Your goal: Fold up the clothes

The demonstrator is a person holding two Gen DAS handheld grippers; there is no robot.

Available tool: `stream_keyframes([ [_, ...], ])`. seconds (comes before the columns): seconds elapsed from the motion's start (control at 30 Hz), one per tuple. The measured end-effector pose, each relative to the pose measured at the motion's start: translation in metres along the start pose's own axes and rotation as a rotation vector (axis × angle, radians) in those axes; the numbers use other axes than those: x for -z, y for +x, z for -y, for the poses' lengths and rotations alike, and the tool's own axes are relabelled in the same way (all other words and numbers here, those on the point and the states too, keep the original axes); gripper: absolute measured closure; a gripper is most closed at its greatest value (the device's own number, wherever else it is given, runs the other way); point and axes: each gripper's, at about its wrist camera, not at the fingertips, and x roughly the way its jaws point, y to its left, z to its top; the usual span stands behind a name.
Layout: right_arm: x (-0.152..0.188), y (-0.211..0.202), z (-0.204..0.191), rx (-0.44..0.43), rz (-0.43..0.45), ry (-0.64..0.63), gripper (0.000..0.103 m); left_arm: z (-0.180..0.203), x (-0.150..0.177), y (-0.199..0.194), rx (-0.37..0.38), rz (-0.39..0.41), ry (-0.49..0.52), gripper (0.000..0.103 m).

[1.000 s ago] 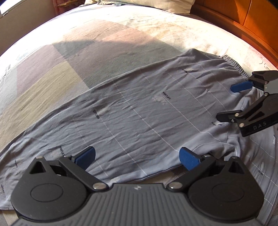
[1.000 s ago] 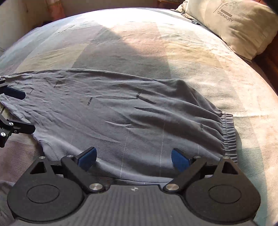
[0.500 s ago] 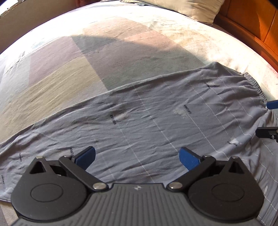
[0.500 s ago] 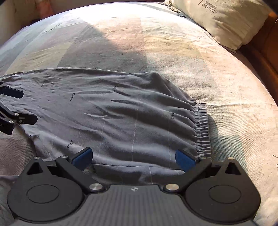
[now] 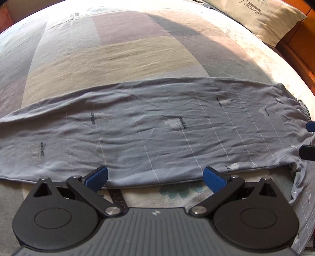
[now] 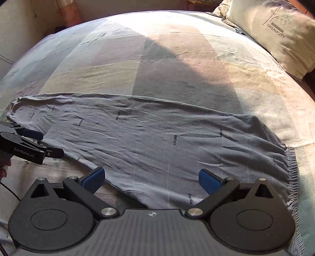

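Both views have swung since a second ago: the left tool [image 5: 155,177] now faces the grey trousers [image 5: 157,134] square on, so the garment runs as a level band across its view instead of slanting, and the pillow [image 5: 271,17] has come into its upper right corner. From the left, a pale wall and a curtain stand beyond the bed [image 6: 157,59], whose patchwork sheet of grey, beige and mauve blocks is crossed by a broad shadow; the trousers [image 6: 157,141] lie flat across it, leg end at left, elastic waistband [image 6: 291,169] at right, and the pillow [image 6: 275,33] printed DREAMCITY rests against a wooden frame. The left tool is spread wide with nothing between its blue pads, poised over the near hem; the right tool [image 6: 150,179] is likewise wide apart and holds nothing, over the waist end
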Motion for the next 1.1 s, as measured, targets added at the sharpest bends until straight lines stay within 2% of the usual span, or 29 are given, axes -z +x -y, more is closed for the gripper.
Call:
stream_keyframes([
  [0.17, -0.020, 0.009, -0.053, -0.021, 0.005, -0.029, 0.000, -0.070, -0.028, 0.004, -0.099, 0.061, 0.021, 0.001],
  [0.3, -0.027, 0.026, -0.089, -0.036, -0.016, -0.043, 0.000, -0.121, -0.021, 0.015, -0.137, 0.047, 0.028, 0.000],
  [0.33, -0.028, 0.030, -0.098, -0.040, -0.024, -0.051, 0.000, -0.132, -0.014, 0.010, -0.104, 0.057, -0.025, 0.001],
  [0.5, -0.037, 0.047, -0.137, -0.070, -0.060, -0.103, 0.000, -0.158, 0.036, -0.017, -0.078, 0.061, -0.108, 0.001],
  [0.57, -0.042, 0.052, -0.149, -0.085, -0.067, -0.128, 0.000, -0.159, 0.037, -0.025, -0.071, 0.046, -0.095, 0.001],
  [0.63, -0.048, 0.056, -0.161, -0.098, -0.059, -0.164, 0.000, -0.162, 0.028, -0.031, -0.079, 0.084, -0.063, 0.001],
  [0.7, -0.055, 0.065, -0.175, -0.118, -0.049, -0.193, 0.000, -0.170, 0.019, -0.035, -0.106, 0.154, -0.028, 0.001],
  [0.77, -0.062, 0.074, -0.189, -0.140, -0.040, -0.215, 0.000, -0.179, 0.007, -0.025, -0.147, 0.157, -0.017, 0.001],
  [0.9, -0.079, 0.104, -0.221, -0.217, -0.014, -0.215, 0.000, -0.209, 0.011, -0.010, -0.158, 0.132, -0.096, 0.000],
  [0.93, -0.084, 0.115, -0.231, -0.246, 0.007, -0.222, 0.000, -0.215, 0.014, -0.012, -0.132, 0.135, -0.111, 0.001],
  [1.0, -0.089, 0.134, -0.251, -0.307, 0.039, -0.235, 0.000, -0.217, 0.022, -0.016, -0.111, 0.126, -0.073, 0.002],
  [1.1, -0.086, 0.160, -0.269, -0.333, -0.023, -0.243, 0.000, -0.217, 0.035, -0.023, -0.091, 0.103, -0.010, 0.003],
])
